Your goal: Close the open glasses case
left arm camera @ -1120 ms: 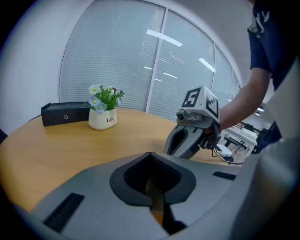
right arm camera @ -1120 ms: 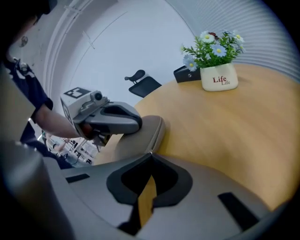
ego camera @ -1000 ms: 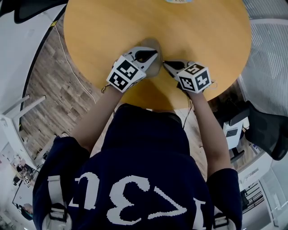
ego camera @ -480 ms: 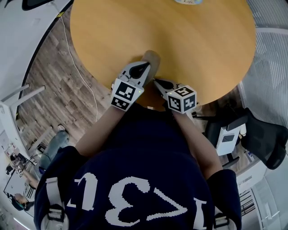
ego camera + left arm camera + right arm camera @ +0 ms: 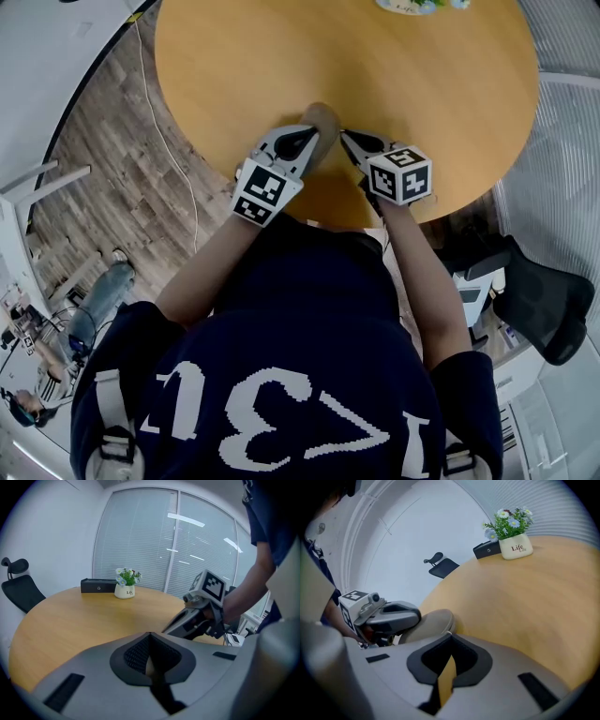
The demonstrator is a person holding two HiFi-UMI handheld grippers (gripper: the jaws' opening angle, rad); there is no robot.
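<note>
The taupe glasses case (image 5: 322, 119) lies near the table's front edge, and its lid looks down on the base (image 5: 432, 622). My left gripper (image 5: 312, 134) rests over the case's near left side with its jaws together (image 5: 389, 612). In the left gripper view only its own shut tips (image 5: 150, 635) show; the case is hidden under them. My right gripper (image 5: 346, 138) hovers just right of the case, apart from it, jaws shut on nothing (image 5: 451, 638). It also appears in the left gripper view (image 5: 194, 619).
The round wooden table (image 5: 234, 66) carries a white flower pot (image 5: 514, 545) and a black box (image 5: 487, 549) at its far side. A black office chair (image 5: 18, 590) stands beyond the table. A cable (image 5: 159, 112) lies on the wood floor to the left.
The right gripper pulled back toward the table's edge, then came forward again beside the case. The left gripper has kept its place on the case.
</note>
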